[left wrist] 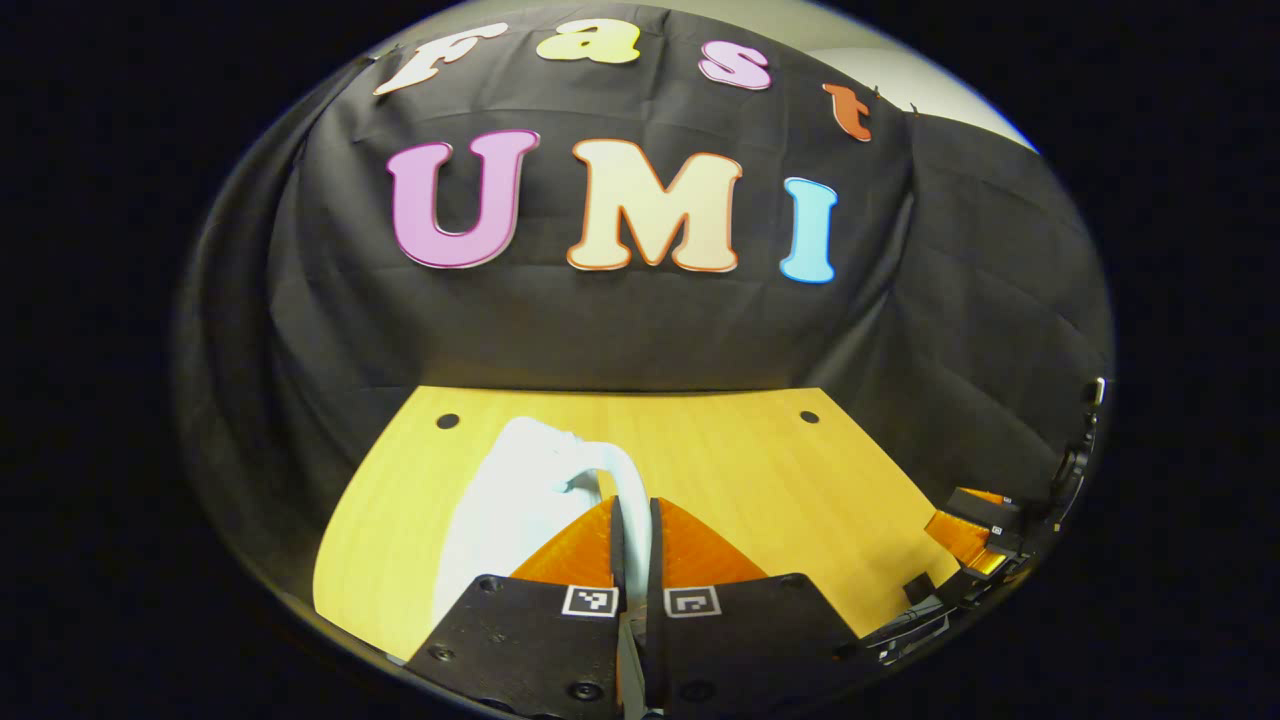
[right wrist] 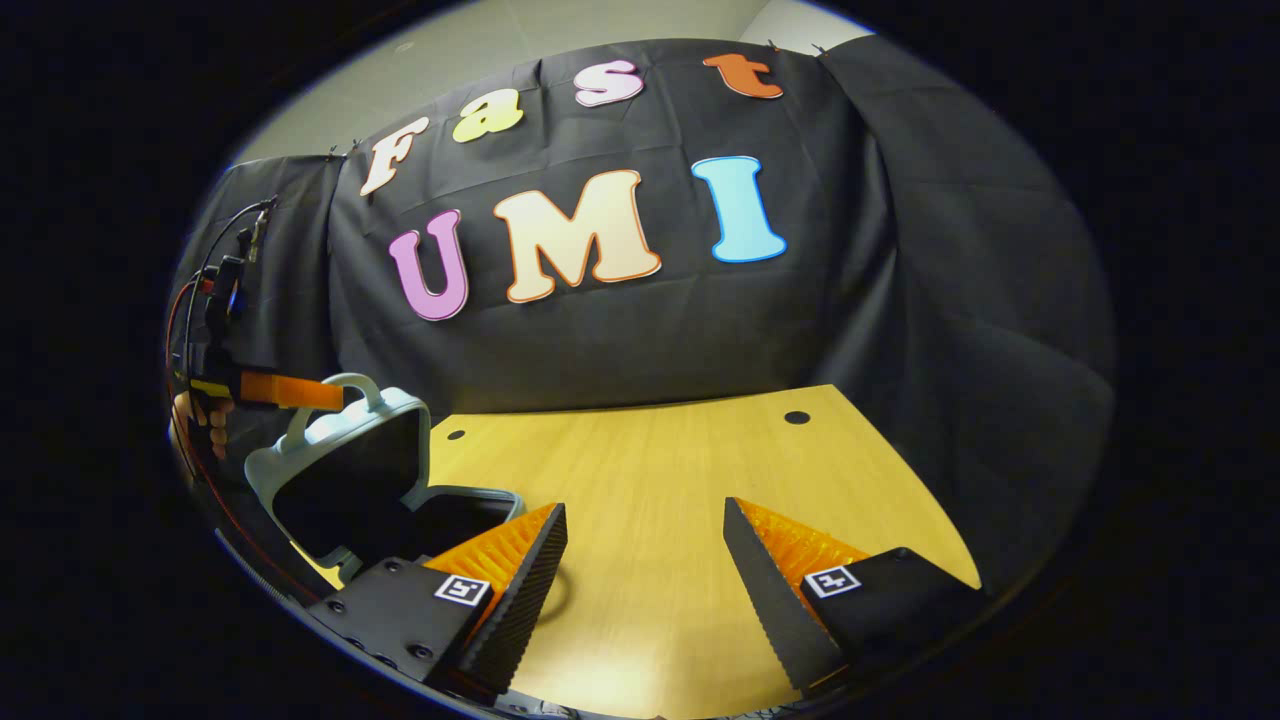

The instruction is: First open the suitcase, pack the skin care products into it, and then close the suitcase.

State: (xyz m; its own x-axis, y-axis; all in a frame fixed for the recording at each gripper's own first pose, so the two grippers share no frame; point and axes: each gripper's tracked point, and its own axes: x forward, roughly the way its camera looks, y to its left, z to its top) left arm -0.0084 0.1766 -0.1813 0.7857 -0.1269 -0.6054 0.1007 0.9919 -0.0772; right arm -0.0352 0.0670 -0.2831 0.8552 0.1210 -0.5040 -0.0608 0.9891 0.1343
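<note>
A pale suitcase (right wrist: 262, 470) stands on the left of the wooden table (right wrist: 660, 470), its lid raised steeply and its dark inside (right wrist: 350, 480) showing. My left gripper (right wrist: 300, 392) holds the lid up by its handle (right wrist: 335, 385). In the left gripper view the lid's white outside (left wrist: 500, 510) is right ahead, and my left gripper (left wrist: 632, 525) is shut on the curved handle (left wrist: 610, 465). My right gripper (right wrist: 645, 560) hangs open over bare table, to the right of the suitcase, with nothing between its fingers.
Two round holes (right wrist: 797, 417) mark the table's far edge. Black cloth walls close in the back and both sides. A hand (right wrist: 200, 415) and cables (right wrist: 215, 290) sit behind the left gripper. The right gripper (left wrist: 970, 535) shows at the right of the left gripper view.
</note>
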